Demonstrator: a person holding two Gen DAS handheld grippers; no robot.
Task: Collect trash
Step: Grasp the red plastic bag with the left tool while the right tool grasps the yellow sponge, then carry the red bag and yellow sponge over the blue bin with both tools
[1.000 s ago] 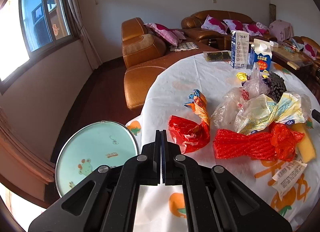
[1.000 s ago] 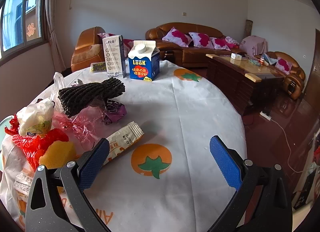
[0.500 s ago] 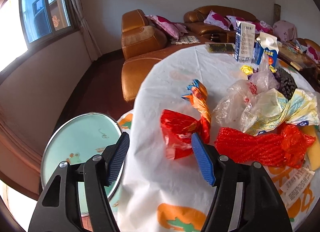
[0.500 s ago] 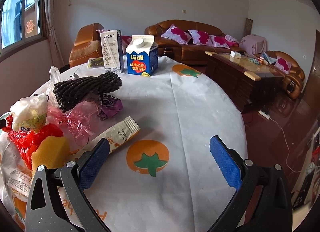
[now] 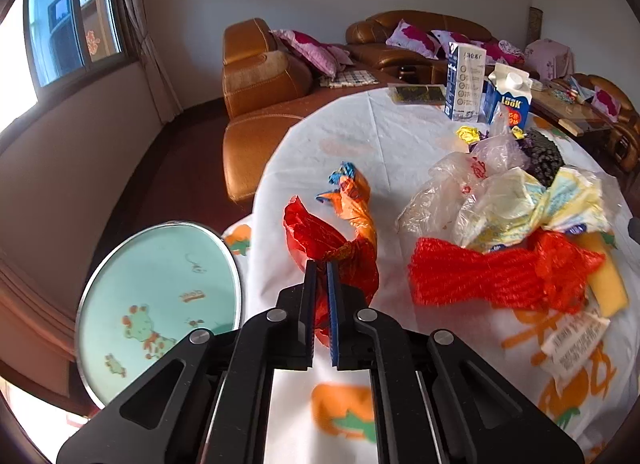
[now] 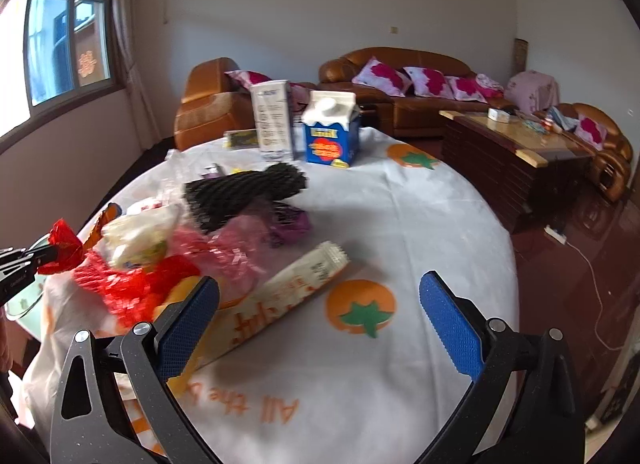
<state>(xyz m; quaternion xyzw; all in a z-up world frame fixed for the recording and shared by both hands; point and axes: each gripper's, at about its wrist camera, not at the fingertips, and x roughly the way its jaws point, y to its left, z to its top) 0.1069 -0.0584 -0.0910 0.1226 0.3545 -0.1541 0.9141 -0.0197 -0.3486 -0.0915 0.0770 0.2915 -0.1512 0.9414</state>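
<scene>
My left gripper is shut on a crumpled red and orange wrapper at the table's left edge; the wrapper also shows in the right wrist view. A pile of trash lies on the round white table: red foam netting, clear and yellow plastic bags, black foam netting, pink plastic and a long snack wrapper. My right gripper is open and empty above the table's near side, beside the snack wrapper.
A round mint-green bin lid sits below the table's left edge. Two cartons stand at the far side of the table. Brown leather sofas and a wooden coffee table lie beyond.
My left gripper opened, moved forward to the red and orange wrapper and shut on it. My right gripper moved closer to the trash pile and stayed open.
</scene>
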